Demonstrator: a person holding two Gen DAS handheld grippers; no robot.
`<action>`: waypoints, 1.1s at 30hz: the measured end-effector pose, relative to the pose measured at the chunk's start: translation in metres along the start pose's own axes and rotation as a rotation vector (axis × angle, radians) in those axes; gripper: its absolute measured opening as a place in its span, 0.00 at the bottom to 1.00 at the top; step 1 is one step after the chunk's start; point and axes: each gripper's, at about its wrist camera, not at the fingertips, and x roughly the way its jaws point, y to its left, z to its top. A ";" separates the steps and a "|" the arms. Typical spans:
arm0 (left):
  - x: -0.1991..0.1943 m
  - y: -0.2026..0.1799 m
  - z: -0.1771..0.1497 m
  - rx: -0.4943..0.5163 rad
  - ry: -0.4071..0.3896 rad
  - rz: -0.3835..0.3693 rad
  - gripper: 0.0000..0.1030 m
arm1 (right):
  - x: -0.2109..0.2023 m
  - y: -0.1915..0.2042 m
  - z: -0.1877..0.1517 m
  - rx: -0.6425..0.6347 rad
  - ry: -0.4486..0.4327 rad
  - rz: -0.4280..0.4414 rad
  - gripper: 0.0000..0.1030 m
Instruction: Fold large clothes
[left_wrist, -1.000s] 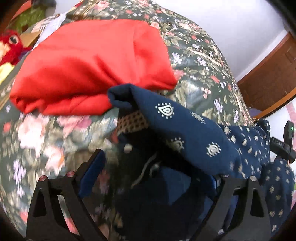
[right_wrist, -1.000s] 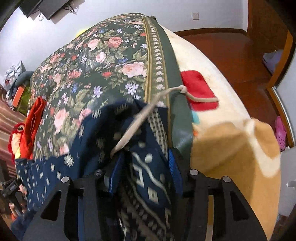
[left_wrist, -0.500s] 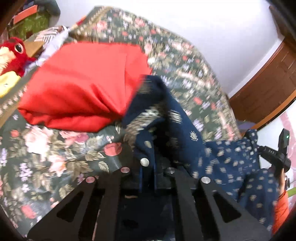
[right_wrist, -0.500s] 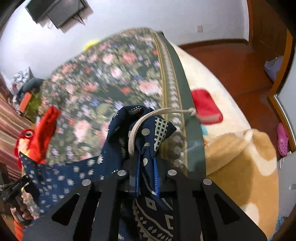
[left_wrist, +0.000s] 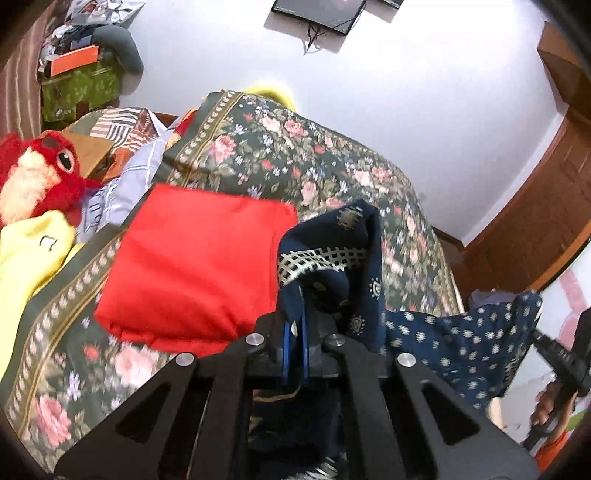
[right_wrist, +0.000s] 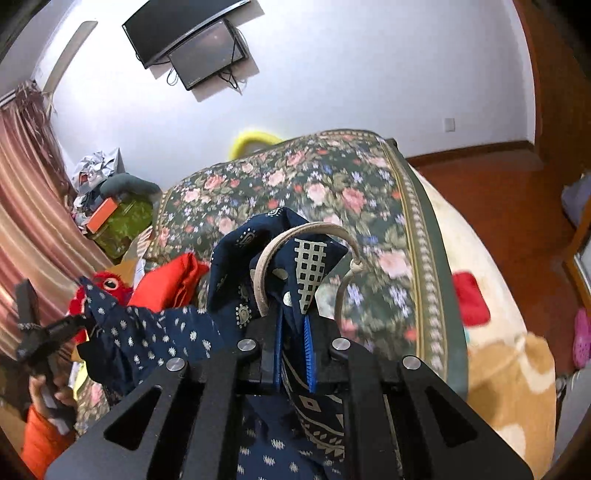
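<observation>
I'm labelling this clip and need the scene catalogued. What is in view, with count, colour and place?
patterned garment: 1, navy with cream print, lifted above the bed between both tongs
drawstring: 1, beige, looped over the garment at the right tongs
folded cloth: 1, red, on the bedspread
bedspread: 1, dark green floral, covering the bed
plush toy: 1, red, left of the bed
yellow cloth: 1, below the plush toy
blanket: 1, cream and tan, right edge of the bed
wall screen: 1, black, high on the white wall
left tongs: 1, black, shut on the garment
right tongs: 1, black, shut on the garment
</observation>
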 end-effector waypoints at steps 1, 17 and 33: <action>0.005 -0.002 0.006 0.008 0.002 0.009 0.04 | 0.007 -0.001 0.003 0.004 -0.003 -0.009 0.09; 0.112 0.025 0.016 0.129 0.125 0.251 0.08 | 0.100 -0.057 0.005 0.124 0.084 -0.197 0.14; 0.063 0.038 0.003 0.132 0.170 0.296 0.53 | 0.047 -0.042 -0.009 0.125 0.225 -0.248 0.48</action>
